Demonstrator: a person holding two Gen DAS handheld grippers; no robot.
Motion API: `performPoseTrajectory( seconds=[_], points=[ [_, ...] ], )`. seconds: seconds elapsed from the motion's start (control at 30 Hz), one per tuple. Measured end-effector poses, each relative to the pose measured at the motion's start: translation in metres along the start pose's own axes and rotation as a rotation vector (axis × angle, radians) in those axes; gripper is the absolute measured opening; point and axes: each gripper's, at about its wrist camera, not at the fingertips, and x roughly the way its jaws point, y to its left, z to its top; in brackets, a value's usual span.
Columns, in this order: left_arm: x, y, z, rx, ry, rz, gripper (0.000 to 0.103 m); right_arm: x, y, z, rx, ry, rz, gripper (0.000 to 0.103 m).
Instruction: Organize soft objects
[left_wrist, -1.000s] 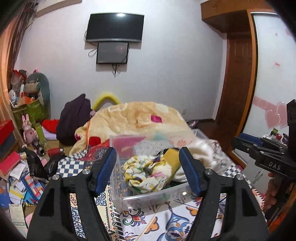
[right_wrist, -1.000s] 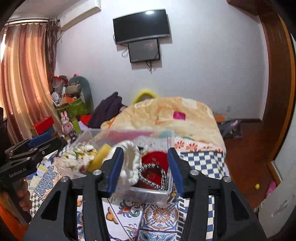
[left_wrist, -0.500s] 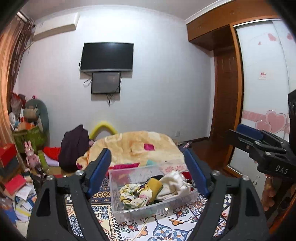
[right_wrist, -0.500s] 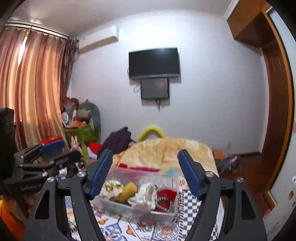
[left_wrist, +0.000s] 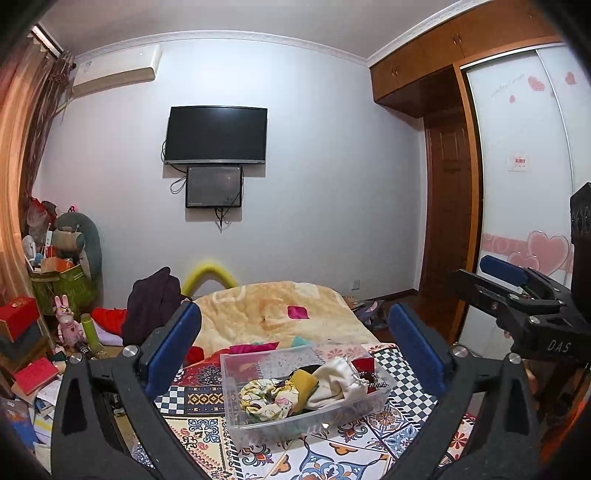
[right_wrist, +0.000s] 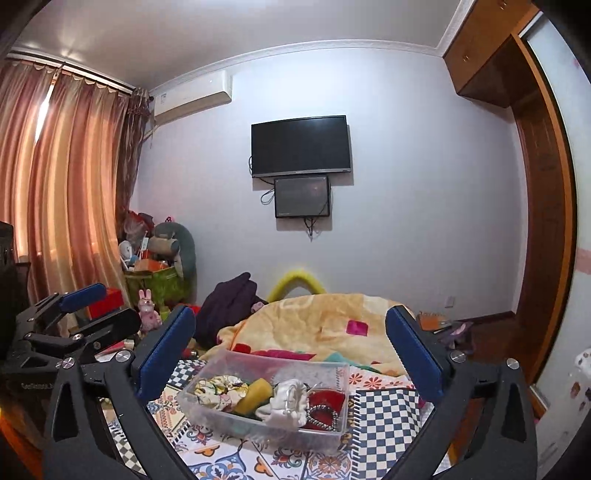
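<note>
You are working over a bed (left_wrist: 332, 454) spread with a patchwork-patterned cover of checks and floral tiles, with a fluffy peach blanket (left_wrist: 273, 314) heaped at its far end. Behind it is a pale wall carrying a dark television (left_wrist: 216, 134) with a smaller screen (left_wrist: 214, 186) below it, orange-pink curtains (right_wrist: 62, 192) on the left, and a wooden wardrobe (left_wrist: 447, 206) on the right.

The clear plastic bin (left_wrist: 255, 424) sits on the cover, thin-walled and rectangular. In it lie the soft things: a crumpled floral cloth (left_wrist: 264, 397), a mustard-yellow piece (left_wrist: 304, 382), a cream drawstring pouch (left_wrist: 338, 378) and, at the right end, a red item (right_wrist: 327, 398) with a braided black-and-white band (right_wrist: 321, 415) on it.

Your left tool (left_wrist: 295, 350) is released, its blue-padded fingers (left_wrist: 173, 349) spread wide and holding nothing. Your right tool (right_wrist: 290, 352) is likewise spread and empty.

Compared with a second ago, both tools have pulled up and back: the bin then filled the gap between the fingers, and now it sits small and low, with far more wall and ceiling in view.
</note>
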Motion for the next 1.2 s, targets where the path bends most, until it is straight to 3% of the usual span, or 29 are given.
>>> performPoseTrajectory(
  seconds=[1.2],
  points=[
    [-0.0039,0.0006,-0.0044,0.006,0.000,0.008,0.103,-0.0016,-0.0021,-0.0023,0.007,-0.001,0.008,0.103]
  ],
)
